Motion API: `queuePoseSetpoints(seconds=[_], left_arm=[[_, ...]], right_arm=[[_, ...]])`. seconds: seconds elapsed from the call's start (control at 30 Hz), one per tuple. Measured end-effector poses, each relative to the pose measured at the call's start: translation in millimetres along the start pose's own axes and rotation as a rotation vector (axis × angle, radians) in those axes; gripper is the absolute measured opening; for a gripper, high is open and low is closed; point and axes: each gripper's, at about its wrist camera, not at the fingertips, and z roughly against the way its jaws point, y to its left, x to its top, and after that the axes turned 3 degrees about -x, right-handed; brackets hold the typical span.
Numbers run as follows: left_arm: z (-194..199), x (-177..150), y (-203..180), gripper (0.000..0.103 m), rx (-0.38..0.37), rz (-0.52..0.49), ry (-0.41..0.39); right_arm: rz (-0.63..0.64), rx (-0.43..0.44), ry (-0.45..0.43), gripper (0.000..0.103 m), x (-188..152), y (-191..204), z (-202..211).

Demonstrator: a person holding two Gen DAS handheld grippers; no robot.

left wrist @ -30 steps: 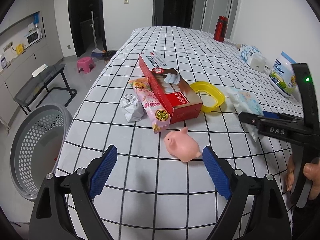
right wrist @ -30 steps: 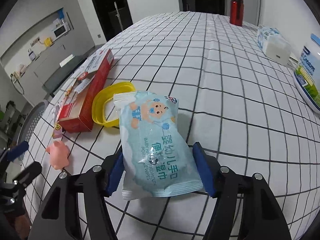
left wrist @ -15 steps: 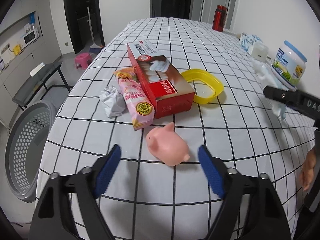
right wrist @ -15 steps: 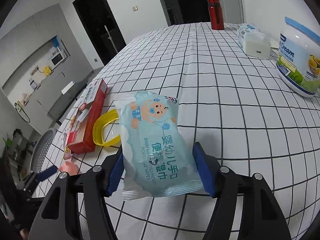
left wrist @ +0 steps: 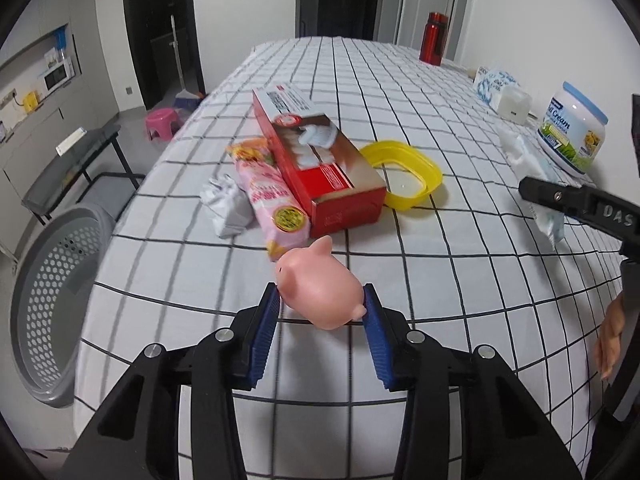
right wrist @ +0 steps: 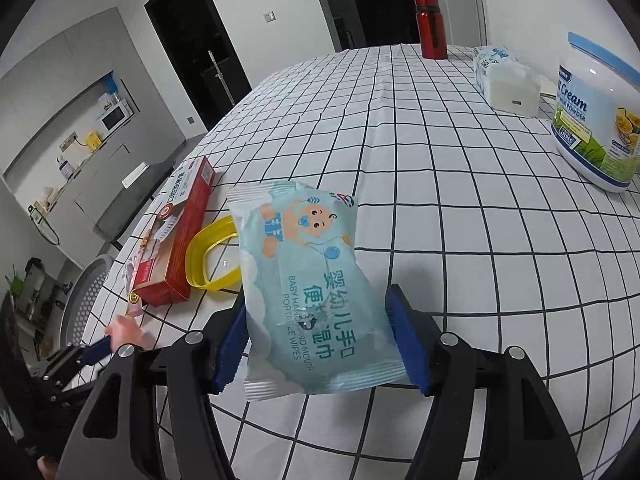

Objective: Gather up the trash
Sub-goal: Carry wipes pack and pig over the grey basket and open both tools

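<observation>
Two grippers loaded. Desk (left wrist: 400, 92) with checked cloth carries the remaining clutter. Grey perforated basket (left wrist: 48, 300) on the floor at the desk's left edge; contents hidden. Red box (left wrist: 320, 164) beside a yellow tub (left wrist: 404, 168), which looks bare inside. Right gripper (right wrist: 316, 340) clamps the wipes pack (right wrist: 308, 284), lifted. Left gripper (left wrist: 320, 312), wide a second ago, has now closed on the pink pig (left wrist: 320, 284): likely basket-bound next.
</observation>
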Motion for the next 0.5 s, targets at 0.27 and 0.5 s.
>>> queuePoseSetpoints(seconds=[0.27, 0.5], left_arm=[[33, 6, 30, 0.041, 0.011, 0.009, -0.067], [56, 0, 70, 0.041, 0.032, 0.033, -0.118]], right_arm=[[0.001, 0.022, 0.012, 0.063, -9, 30, 8], [0.052, 0.045, 0.007, 0.063, -26, 89, 19]])
